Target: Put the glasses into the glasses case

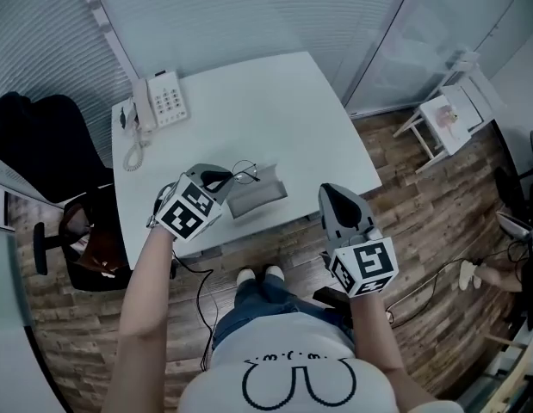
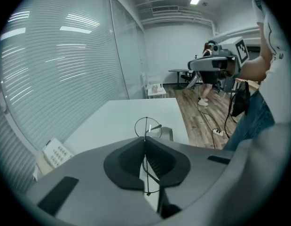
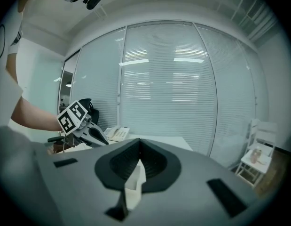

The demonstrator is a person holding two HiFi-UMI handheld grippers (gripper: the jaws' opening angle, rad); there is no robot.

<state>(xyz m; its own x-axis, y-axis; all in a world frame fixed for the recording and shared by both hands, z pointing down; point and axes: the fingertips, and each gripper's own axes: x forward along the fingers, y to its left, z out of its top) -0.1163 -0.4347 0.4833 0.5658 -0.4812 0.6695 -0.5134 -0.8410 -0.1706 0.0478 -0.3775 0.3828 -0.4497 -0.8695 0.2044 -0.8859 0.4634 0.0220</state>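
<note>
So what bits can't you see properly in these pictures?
- Glasses: in the left gripper view, the body of the left gripper covers much of them.
- Glasses case: in the head view, too small to see inside; in the left gripper view, mostly behind the gripper.
- Phone: in the head view, the button print is too small.

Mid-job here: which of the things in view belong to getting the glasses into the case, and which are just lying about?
For the job: glasses, clamped in the shut left tongs; grey glasses case on the white table beside them; right tongs, shut and empty.
Lying about: telephone at the table's far corner; black office chair; small white side table.
</note>
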